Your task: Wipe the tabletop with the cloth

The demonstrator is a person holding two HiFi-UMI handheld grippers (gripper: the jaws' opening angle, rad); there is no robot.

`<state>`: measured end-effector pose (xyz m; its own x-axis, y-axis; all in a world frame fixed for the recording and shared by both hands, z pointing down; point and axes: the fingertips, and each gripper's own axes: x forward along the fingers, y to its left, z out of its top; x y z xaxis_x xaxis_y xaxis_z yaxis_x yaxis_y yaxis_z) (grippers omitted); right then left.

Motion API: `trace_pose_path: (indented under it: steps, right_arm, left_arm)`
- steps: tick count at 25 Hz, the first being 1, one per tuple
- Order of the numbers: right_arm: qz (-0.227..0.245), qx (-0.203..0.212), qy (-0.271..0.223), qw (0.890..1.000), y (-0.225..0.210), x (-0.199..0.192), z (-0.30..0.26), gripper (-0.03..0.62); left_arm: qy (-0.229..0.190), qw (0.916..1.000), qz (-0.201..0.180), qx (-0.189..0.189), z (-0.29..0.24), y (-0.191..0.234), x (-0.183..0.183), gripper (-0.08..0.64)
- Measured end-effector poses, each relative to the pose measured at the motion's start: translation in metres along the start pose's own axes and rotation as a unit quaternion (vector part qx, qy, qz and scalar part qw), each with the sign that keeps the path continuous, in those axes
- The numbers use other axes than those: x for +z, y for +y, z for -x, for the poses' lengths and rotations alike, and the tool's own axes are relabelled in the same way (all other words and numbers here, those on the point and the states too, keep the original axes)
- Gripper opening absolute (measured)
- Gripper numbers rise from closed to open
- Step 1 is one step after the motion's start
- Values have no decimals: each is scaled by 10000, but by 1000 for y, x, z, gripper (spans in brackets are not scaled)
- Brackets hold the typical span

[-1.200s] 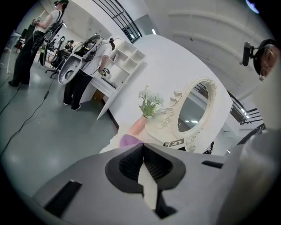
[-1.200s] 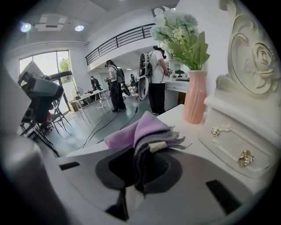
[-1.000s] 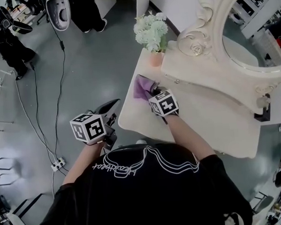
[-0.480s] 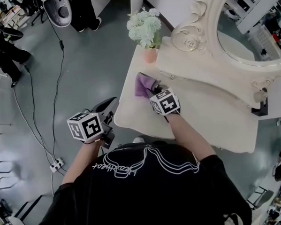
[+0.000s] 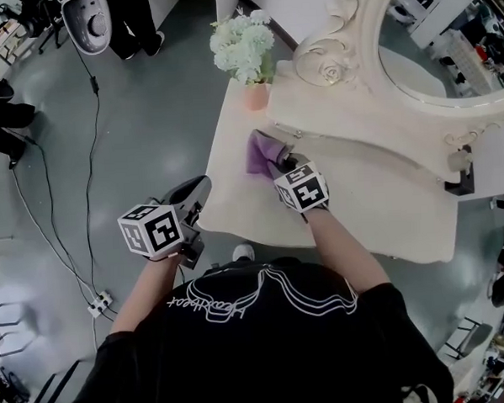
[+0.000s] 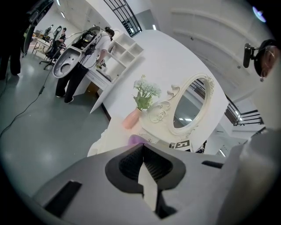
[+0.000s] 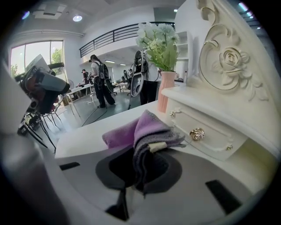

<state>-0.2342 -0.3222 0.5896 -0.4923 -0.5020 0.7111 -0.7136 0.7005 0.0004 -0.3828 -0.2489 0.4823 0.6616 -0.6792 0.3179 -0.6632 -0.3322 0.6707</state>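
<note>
A purple cloth (image 5: 260, 152) lies bunched on the cream tabletop (image 5: 378, 200), near its left end and just in front of the drawer unit. My right gripper (image 5: 282, 163) is shut on the cloth's near end. In the right gripper view the cloth (image 7: 142, 129) folds out between the jaws of my right gripper (image 7: 142, 165) and rests on the tabletop (image 7: 83, 138). My left gripper (image 5: 194, 191) hangs off the table's left side above the floor, shut and holding nothing. In the left gripper view its jaws (image 6: 141, 151) meet, with a bit of the cloth (image 6: 135, 139) beyond them.
A pink vase (image 5: 256, 95) of pale flowers (image 5: 244, 41) stands at the table's far left corner. An ornate oval mirror (image 5: 413, 57) rises behind a drawer with a gold knob (image 7: 197, 133). A dark object (image 5: 459, 181) sits at the right. Cables and a power strip (image 5: 97, 304) lie on the floor.
My right gripper has dragged the cloth a little to the right along the tabletop, away from the left edge. My left gripper has stayed about where it was.
</note>
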Motion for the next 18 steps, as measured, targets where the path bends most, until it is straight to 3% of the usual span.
trace_pose_path:
  steps: [18]
  right_arm:
    - [-130, -368, 141, 9991, -36, -42, 37, 49]
  left_arm:
    - [284, 9989, -250, -278, -28, -28, -8, 5]
